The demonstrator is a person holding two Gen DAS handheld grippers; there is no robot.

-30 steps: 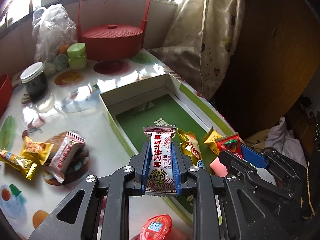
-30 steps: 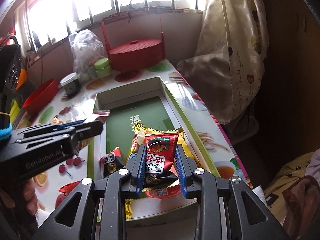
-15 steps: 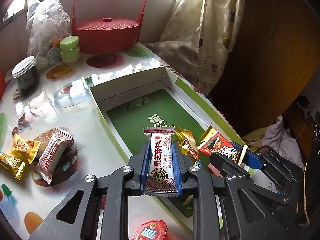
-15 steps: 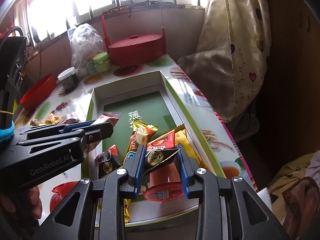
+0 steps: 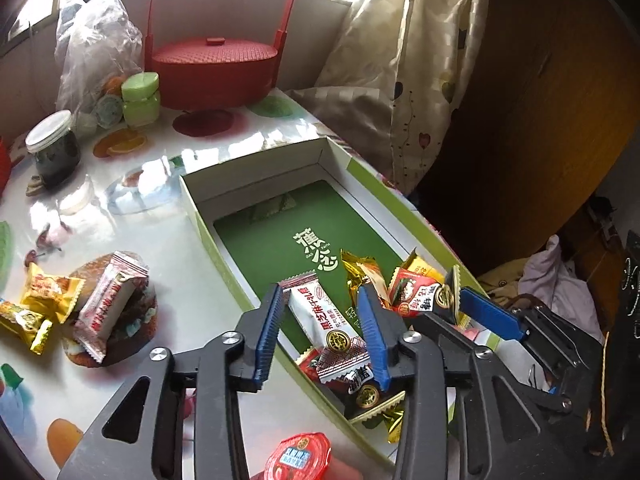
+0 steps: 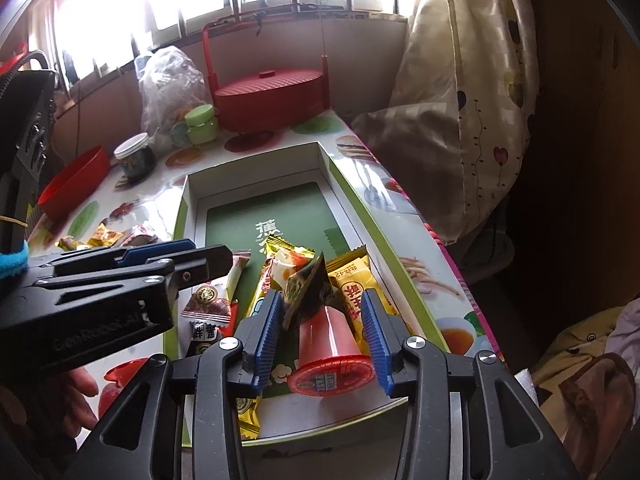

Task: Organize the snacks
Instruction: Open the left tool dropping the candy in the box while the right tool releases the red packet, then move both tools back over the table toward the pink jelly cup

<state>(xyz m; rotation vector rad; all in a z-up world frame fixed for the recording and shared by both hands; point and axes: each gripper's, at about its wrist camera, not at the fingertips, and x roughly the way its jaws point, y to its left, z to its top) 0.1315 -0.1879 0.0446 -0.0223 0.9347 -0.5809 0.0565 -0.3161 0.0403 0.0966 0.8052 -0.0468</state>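
Observation:
An open green-lined box lies on the table and holds several wrapped snacks at its near end. My left gripper is open over the box's near left corner; a white and red nougat bar lies loose between its jaws, tilted onto the pile. My right gripper is open over the box's near end, with a dark red packet falling edge-on between its jaws, above a red jelly cup. The right gripper also shows in the left wrist view.
Several loose snacks lie on the table left of the box. A red jelly cup sits at the near edge. A red lidded basket, green jar, dark jar and plastic bag stand at the back.
Both grippers have opened. The nougat bar has dropped from the left jaws into the box, and the red packet has slipped out of the right jaws. Both moved forward over the box.

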